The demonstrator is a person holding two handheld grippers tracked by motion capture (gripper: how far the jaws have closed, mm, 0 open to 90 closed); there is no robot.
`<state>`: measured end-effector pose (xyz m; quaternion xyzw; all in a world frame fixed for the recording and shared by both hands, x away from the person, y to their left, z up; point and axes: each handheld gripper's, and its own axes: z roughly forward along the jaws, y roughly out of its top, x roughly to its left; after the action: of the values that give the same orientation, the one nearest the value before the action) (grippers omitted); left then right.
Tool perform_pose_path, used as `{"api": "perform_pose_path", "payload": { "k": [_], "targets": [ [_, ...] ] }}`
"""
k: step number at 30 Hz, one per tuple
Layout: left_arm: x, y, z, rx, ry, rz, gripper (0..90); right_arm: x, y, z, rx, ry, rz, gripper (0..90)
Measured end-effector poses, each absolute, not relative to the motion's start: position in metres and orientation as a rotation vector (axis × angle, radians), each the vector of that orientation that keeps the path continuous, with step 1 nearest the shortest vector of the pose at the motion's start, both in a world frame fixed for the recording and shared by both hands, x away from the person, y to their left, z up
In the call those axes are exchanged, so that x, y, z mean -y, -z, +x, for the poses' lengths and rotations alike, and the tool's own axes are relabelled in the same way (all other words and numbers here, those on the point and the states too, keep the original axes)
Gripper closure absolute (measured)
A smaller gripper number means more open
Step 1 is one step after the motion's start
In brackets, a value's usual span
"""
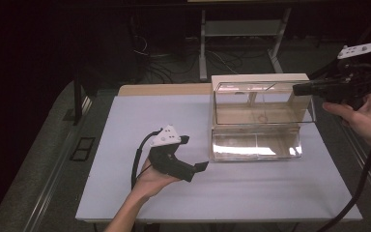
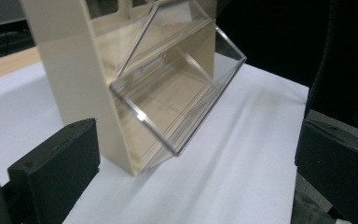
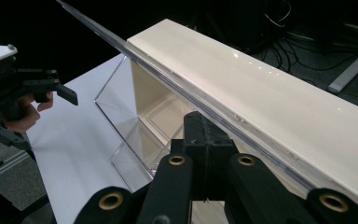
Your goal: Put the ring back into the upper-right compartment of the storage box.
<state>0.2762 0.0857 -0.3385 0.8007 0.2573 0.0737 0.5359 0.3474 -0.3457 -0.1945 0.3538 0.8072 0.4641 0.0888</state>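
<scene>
Black left tongs [image 1: 193, 153] gape wide over the white table [image 1: 125, 145]; right tongs [image 1: 299, 89], shut, touch the cream, clear-fronted bin [image 1: 258, 116].

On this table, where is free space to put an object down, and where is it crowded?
The white table is bare from its left edge up to the beige cabinet, and along the near edge in front of the tilted clear bins. It is crowded at the right: the cabinet, the right gripper, and the left gripper near the bins.
</scene>
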Motion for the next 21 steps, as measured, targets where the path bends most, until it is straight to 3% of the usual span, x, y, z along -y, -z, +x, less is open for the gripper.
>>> {"api": "perform_pose_path", "payload": {
  "k": [21],
  "targets": [
    [-0.154,0.394,0.267,-0.793,-0.182,1.877,0.0,0.345,0.195,0.347,-2.391,-1.377,1.056,89.5]
  ]
}}
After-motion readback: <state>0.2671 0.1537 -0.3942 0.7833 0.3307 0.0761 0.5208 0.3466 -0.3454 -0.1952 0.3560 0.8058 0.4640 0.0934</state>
